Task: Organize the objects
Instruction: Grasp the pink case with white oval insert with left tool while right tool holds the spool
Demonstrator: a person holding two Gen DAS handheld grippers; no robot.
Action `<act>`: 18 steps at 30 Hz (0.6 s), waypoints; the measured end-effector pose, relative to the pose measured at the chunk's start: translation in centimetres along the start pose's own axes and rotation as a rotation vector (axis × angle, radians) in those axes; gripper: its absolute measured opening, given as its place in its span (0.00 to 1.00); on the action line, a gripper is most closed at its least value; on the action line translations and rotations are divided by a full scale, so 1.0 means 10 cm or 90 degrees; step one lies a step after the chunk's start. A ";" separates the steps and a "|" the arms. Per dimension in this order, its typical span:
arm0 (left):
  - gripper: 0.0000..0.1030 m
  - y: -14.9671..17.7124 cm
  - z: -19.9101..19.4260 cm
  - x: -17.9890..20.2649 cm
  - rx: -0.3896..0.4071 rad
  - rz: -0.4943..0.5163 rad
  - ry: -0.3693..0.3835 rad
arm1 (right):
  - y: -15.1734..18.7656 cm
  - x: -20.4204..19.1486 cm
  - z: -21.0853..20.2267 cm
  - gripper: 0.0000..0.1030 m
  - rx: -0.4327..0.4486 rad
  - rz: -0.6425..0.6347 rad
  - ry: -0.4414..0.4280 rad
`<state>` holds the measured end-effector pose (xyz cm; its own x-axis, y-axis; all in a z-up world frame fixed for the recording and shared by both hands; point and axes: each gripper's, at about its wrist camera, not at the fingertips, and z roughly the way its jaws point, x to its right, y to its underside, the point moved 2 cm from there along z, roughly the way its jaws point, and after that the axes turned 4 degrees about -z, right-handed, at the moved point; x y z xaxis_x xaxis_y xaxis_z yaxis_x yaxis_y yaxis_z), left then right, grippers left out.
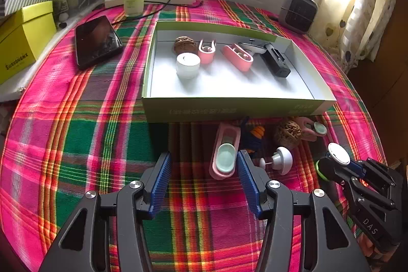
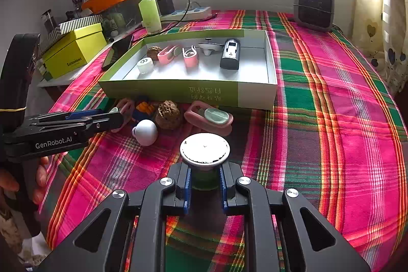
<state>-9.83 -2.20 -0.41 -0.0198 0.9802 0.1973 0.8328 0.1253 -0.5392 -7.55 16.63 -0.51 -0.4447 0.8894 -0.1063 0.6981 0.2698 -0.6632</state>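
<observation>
— Currently, how do we read the right gripper (image 2: 205, 191)?

— We find its blue pads clamped on a small green jar with a white lid (image 2: 204, 150); the jar is lifted clear of the plaid cloth (image 2: 331, 144), in front of the green tray (image 2: 178, 91).

— And the left gripper (image 1: 204, 180)?

— We see its jaws apart with nothing between them; a pink clip with a pale green pad (image 1: 224, 156) lies just beside its right finger, outside the tray.

— What do we log inside the tray?

— A walnut (image 1: 184, 44), a white jar (image 1: 188, 65), two pink clips (image 1: 207, 52) and a black device (image 1: 275, 60); a second walnut (image 1: 288, 134) and a white knob (image 1: 281, 159) rest on the cloth near the tray's front wall.
</observation>
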 end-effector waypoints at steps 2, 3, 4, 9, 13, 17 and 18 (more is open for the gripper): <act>0.50 -0.01 0.01 -0.04 0.001 0.000 -0.009 | 0.00 0.00 0.00 0.18 0.000 0.002 -0.002; 0.50 -0.02 0.02 -0.04 0.003 0.001 -0.010 | 0.00 0.01 0.01 0.18 0.000 0.002 -0.002; 0.50 -0.02 0.03 -0.04 0.004 0.005 -0.010 | 0.00 0.01 0.01 0.17 -0.001 0.002 -0.002; 0.50 -0.08 0.10 0.05 0.010 0.046 -0.013 | -0.01 0.01 0.01 0.18 -0.003 0.003 0.000; 0.50 -0.11 0.12 0.07 0.013 0.054 -0.016 | -0.01 0.02 0.02 0.18 -0.002 0.005 0.001; 0.49 -0.12 0.13 0.09 0.019 0.058 -0.024 | -0.01 0.01 0.02 0.18 -0.003 0.004 0.002; 0.44 -0.12 0.13 0.09 0.022 0.057 -0.027 | -0.01 0.01 0.02 0.18 -0.003 0.004 0.002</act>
<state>-11.55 -1.30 -0.61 0.0293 0.9932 0.1123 0.8124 0.0418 -0.5816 -7.76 16.64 -0.61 -0.4383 0.8924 -0.1077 0.7037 0.2661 -0.6587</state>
